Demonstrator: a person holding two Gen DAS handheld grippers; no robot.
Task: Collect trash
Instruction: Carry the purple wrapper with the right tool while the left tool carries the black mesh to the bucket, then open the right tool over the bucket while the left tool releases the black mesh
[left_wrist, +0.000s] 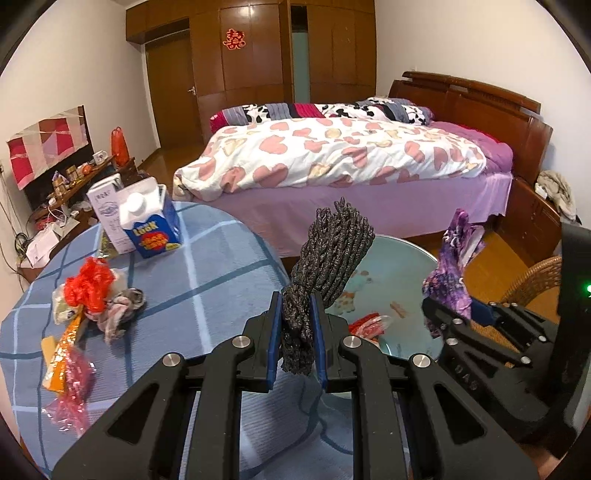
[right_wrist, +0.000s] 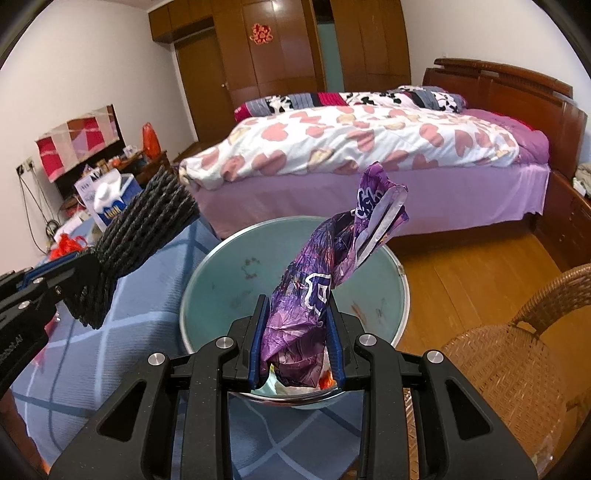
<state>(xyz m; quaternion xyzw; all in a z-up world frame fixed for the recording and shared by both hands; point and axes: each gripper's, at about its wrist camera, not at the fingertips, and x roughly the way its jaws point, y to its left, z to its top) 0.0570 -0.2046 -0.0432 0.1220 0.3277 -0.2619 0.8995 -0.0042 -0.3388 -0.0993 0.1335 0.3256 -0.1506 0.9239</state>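
Over the bin (left_wrist: 402, 273), left-cam view: left gripper (left_wrist: 297, 325) pinches a dark net bundle (left_wrist: 328, 254), held above the bin prob. to drop it; more trash (left_wrist: 92, 295) on the table (left_wrist: 207, 280). Right cam: right gripper (right_wrist: 297, 339) clamps a purple wrapper (right_wrist: 332, 273) directly over the bin, likely same reason.

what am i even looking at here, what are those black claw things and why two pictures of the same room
The black claws are hand-held two-finger grippers, one in each of a person's hands, each carrying a fisheye camera looking along its fingers. So each picture is one gripper's own view. The left gripper is shut on a dark grey foam net; the right gripper is shut on a crumpled purple wrapper. Both are near a pale blue bin beside a table with a blue checked cloth. On it lie two cartons and more wrappers.
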